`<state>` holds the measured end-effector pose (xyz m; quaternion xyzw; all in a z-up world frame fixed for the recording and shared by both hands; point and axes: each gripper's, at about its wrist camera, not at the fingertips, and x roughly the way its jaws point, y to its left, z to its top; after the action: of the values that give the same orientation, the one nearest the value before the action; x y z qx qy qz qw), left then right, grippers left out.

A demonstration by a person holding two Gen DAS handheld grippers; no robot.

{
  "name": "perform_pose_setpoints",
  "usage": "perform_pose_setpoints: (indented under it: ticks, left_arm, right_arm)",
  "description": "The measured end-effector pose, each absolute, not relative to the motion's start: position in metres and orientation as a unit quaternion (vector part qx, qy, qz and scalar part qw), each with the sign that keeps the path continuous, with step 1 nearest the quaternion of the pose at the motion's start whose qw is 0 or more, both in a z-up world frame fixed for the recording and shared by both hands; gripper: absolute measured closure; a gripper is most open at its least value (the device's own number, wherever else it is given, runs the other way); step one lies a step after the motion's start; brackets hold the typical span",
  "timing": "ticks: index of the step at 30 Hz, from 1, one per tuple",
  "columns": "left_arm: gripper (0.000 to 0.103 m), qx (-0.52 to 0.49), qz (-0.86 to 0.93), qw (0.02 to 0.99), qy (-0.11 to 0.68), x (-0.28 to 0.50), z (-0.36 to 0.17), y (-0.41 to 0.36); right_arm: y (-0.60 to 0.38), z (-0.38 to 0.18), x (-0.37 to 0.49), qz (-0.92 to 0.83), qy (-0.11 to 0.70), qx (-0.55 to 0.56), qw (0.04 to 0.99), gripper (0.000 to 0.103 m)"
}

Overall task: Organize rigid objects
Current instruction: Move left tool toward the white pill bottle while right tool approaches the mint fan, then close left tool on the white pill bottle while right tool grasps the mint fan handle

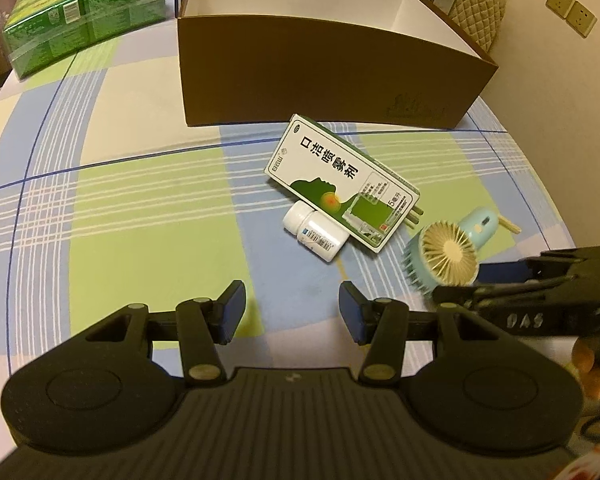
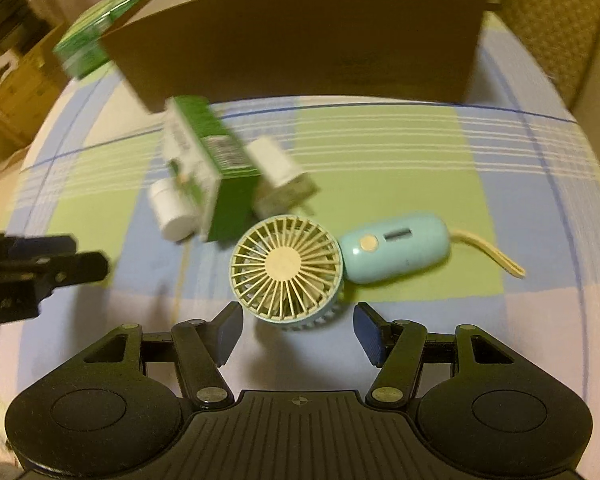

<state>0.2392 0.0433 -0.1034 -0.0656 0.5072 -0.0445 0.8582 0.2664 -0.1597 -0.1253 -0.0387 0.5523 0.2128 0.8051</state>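
Observation:
A green-and-white medicine box [image 1: 342,180] lies on the checked cloth, leaning on a white pill bottle [image 1: 316,232]. To its right rests a light-blue handheld fan [image 1: 446,254] with a cream grille. My left gripper [image 1: 292,310] hovers open over bare cloth, short of the bottle. In the right wrist view the fan [image 2: 286,266] lies just ahead of my right gripper [image 2: 298,330], whose open fingers flank the fan head's near edge without touching. The medicine box [image 2: 216,168] and bottle [image 2: 172,212] lie to the fan's upper left. The right gripper [image 1: 500,300] shows at the left view's right edge.
An open brown cardboard box [image 1: 320,76] with a white inside stands behind the objects. A shrink-wrapped pack of green boxes [image 1: 84,20] sits at the far left. A quilted chair back [image 1: 480,8] and wall sockets [image 1: 572,10] are at the right. A hand [image 1: 592,364] holds the right gripper.

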Motion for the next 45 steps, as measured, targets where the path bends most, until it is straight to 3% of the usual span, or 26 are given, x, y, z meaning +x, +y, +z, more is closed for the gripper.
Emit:
perform_pose_setpoints:
  ticks: [11,17,18,19,20,23,30,45]
  left_arm:
    - [0.056,-0.047,-0.068,0.862,0.500,0.250,-0.111,0.040]
    - [0.056,-0.046,-0.067,0.862,0.501,0.260,-0.113,0.042]
    - [0.056,-0.046,-0.067,0.862,0.501,0.262,-0.113,0.043]
    - [0.056,-0.046,-0.066,0.862,0.500,0.263,-0.113,0.044]
    - [0.056,-0.045,-0.065,0.862,0.500,0.264,-0.113,0.044]
    - [0.056,-0.049,-0.062,0.862,0.501,0.265,-0.114,0.046]
    - [0.056,-0.054,-0.057,0.859,0.506,0.263,-0.115,0.052]
    - [0.056,-0.052,-0.065,0.858,0.506,0.261,-0.115,0.053]
  right_arm:
    - [-0.231,-0.121,0.291,0.097,0.552,-0.005,0.829,0.046]
    - [-0.217,-0.103,0.305,0.128,0.498,-0.025,0.858,0.047]
    - [-0.217,-0.105,0.311,0.127,0.493,-0.030,0.860,0.051]
    - [-0.218,-0.107,0.320,0.127,0.489,-0.033,0.862,0.065]
    - [-0.219,-0.109,0.328,0.131,0.488,-0.032,0.862,0.072]
    - [-0.222,-0.118,0.352,0.150,0.496,-0.017,0.855,0.077]
    - [-0.227,-0.129,0.364,0.179,0.539,0.002,0.823,0.078]
    - [-0.243,-0.126,0.274,0.178,0.570,0.015,0.802,0.077]
